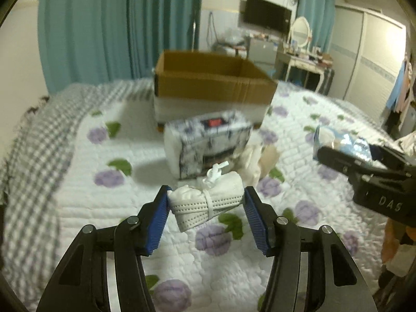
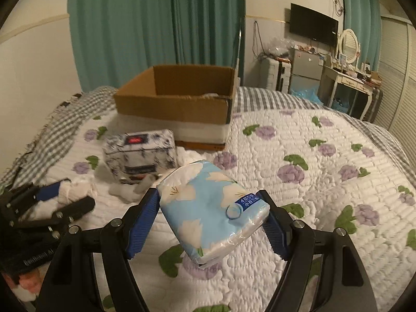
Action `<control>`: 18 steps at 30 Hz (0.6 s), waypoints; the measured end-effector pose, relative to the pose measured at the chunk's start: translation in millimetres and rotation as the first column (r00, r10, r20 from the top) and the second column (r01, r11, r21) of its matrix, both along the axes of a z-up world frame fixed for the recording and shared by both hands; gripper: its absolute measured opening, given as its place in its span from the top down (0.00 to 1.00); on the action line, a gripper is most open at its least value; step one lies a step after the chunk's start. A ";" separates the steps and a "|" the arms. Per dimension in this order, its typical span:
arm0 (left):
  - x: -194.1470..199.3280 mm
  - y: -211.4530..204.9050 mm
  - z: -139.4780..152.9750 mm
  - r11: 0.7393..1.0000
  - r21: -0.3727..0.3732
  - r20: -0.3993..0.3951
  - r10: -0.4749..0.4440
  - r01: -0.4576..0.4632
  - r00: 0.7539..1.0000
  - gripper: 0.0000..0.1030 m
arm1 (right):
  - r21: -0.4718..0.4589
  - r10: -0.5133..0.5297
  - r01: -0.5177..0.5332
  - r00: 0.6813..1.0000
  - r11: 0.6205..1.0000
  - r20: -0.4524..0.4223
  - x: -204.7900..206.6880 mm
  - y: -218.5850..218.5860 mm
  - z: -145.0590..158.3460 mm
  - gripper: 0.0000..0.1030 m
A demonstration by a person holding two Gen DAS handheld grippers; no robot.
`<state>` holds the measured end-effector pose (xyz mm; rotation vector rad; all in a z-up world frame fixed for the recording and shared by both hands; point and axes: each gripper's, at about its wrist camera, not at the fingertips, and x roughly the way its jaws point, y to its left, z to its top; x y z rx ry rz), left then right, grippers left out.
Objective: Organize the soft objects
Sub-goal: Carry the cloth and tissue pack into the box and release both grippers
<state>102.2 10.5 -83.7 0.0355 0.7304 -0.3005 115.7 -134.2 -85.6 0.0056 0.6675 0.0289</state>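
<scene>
My left gripper is shut on a rolled white cloth bundle tied with a white string, held above the bed. My right gripper is shut on a light blue tissue pack with white flowers, also lifted. The right gripper shows at the right of the left wrist view, the left gripper at the left of the right wrist view. An open cardboard box stands at the far side of the bed. A blue-and-white patterned tissue pack lies in front of it.
The bed has a white quilt with purple flowers and a grey checked blanket at its left edge. Crumpled white cloths lie beside the patterned pack. Teal curtains, a dresser with mirror and a wall TV stand behind.
</scene>
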 end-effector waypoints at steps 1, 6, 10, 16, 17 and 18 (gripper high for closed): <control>-3.9 1.5 9.5 1.000 -0.003 0.016 0.002 -0.002 1.000 0.46 | 0.001 0.005 -0.005 1.000 1.000 0.008 -3.3 -0.1 5.1 0.27; -15.4 4.9 50.9 1.000 0.008 0.077 0.004 -0.005 0.997 0.46 | 0.012 0.039 -0.040 0.997 0.999 0.066 -10.4 -1.1 42.1 0.27; -12.4 3.8 86.1 1.000 0.008 0.122 -0.011 0.010 0.992 0.46 | -0.005 0.081 -0.081 0.989 0.997 0.126 -6.0 -3.0 82.0 0.27; 12.4 -4.9 136.9 1.000 0.023 0.222 -0.019 0.014 0.975 0.46 | -0.051 0.124 -0.116 0.965 0.992 0.230 18.4 -13.3 152.5 0.27; 19.0 -6.3 143.3 1.000 0.017 0.230 -0.021 0.017 0.973 0.46 | -0.054 0.129 -0.119 0.961 0.991 0.244 24.0 -15.1 160.7 0.27; 29.3 -8.7 151.2 1.000 0.018 0.246 -0.017 0.013 0.969 0.46 | -0.054 0.137 -0.127 0.956 0.990 0.260 34.7 -17.2 171.7 0.27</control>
